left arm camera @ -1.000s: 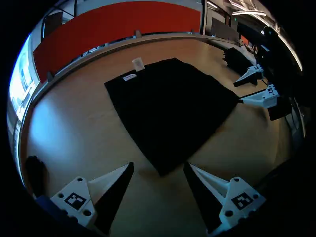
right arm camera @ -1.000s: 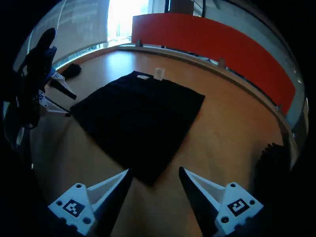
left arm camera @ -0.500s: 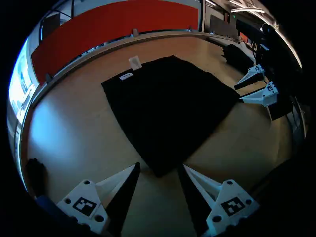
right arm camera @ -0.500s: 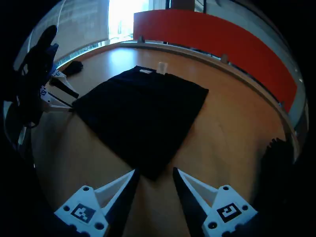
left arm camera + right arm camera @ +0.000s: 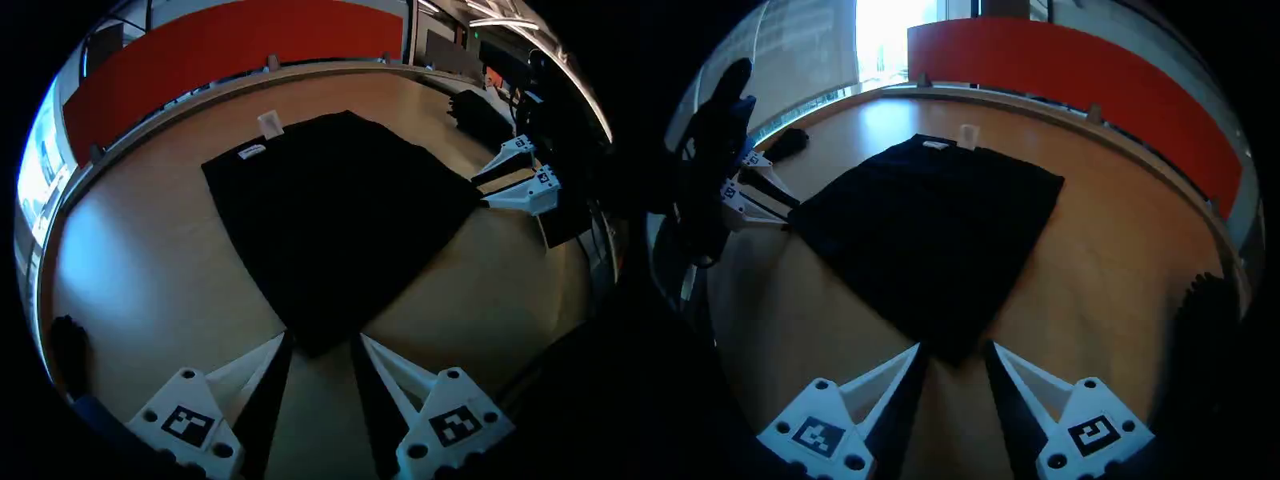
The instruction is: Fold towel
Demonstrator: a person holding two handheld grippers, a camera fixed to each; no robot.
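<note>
Here the towel point(image 5: 336, 216) lies flat on the bench point(image 5: 144, 264); your left gripper point(image 5: 320, 340) and right gripper point(image 5: 954, 352) each straddle one corner, jaws narrow yet unclosed, so both corners can lift together.

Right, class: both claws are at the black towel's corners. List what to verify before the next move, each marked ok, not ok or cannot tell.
1. Towel spread flat on the table: ok.
2. Left claw straddles a corner: ok.
3. Right claw straddles a corner: ok.
4. Claws shut on cloth: not ok, both open.
5. Claws low enough to catch cloth: cannot tell.
6. Far edge free: not ok, small white object beside it.
</note>
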